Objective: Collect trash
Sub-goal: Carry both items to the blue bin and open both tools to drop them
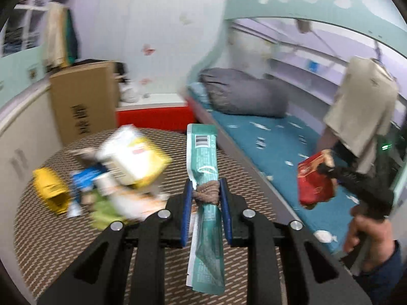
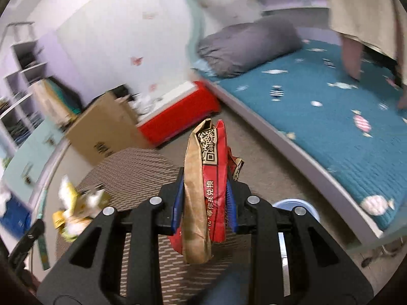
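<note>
The left gripper has its blue pads clamped on a long teal wrapper, which bears a barcode near its top end and has a brownish knotted band around it at the jaws; its small print is too blurred to read. The right gripper is closed on a crumpled red and brown paper bag printed with a QR code and white Chinese characters. Both are held above the woven patterned rug. On that rug, left of the teal wrapper, lies a blurred heap of trash: a white and yellow carton, a yellow packet, a blue pack. Beyond the rug stands a cardboard box with dark lettering, unreadable.
</note>
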Available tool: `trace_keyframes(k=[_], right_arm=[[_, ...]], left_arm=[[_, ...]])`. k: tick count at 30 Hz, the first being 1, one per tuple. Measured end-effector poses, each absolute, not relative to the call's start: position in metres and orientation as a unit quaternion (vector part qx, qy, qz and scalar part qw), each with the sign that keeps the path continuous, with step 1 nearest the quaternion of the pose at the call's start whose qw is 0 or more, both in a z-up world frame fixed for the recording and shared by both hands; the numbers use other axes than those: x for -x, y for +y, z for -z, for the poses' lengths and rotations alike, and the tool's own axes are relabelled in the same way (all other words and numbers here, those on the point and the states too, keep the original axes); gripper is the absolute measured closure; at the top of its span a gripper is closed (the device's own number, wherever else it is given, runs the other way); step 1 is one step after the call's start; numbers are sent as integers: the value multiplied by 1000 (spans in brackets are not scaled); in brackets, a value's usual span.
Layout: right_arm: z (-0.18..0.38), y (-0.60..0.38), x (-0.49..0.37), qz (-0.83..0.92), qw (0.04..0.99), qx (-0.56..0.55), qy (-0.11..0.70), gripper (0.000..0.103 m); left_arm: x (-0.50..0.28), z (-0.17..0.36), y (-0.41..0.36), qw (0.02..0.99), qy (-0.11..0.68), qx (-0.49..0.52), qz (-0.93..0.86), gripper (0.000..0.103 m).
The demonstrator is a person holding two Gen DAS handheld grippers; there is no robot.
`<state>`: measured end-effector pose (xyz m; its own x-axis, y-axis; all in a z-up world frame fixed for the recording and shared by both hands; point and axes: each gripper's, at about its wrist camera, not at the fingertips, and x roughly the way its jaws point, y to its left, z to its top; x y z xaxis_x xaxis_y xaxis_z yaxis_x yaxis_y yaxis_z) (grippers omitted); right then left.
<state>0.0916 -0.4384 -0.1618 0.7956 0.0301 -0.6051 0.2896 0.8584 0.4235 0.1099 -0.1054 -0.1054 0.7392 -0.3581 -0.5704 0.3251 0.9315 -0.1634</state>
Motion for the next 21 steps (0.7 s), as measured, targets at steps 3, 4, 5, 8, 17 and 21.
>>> trace_keyframes(k=[3, 4, 5, 8, 17, 21], right_arm=[[189, -471, -94, 110, 897, -267, 335, 75], [202, -481, -97, 120, 890, -273, 346, 75], [213, -488, -99, 127, 884, -276, 355, 75], [248, -507, -106, 144, 866, -286, 384, 75], [340, -536, -129, 167, 818, -311, 454, 66], [367, -552, -125, 167, 801, -347, 457, 35]], left_arm=[[-123, 113, -142, 919, 324, 29, 222, 83], [-127, 116, -154, 916, 328, 26, 229, 83], [-133, 121, -164, 913, 333, 21, 236, 83], [-147, 134, -203, 898, 354, 14, 260, 83], [-170, 179, -298, 865, 401, -16, 301, 83], [-180, 198, -328, 851, 422, -29, 312, 83]])
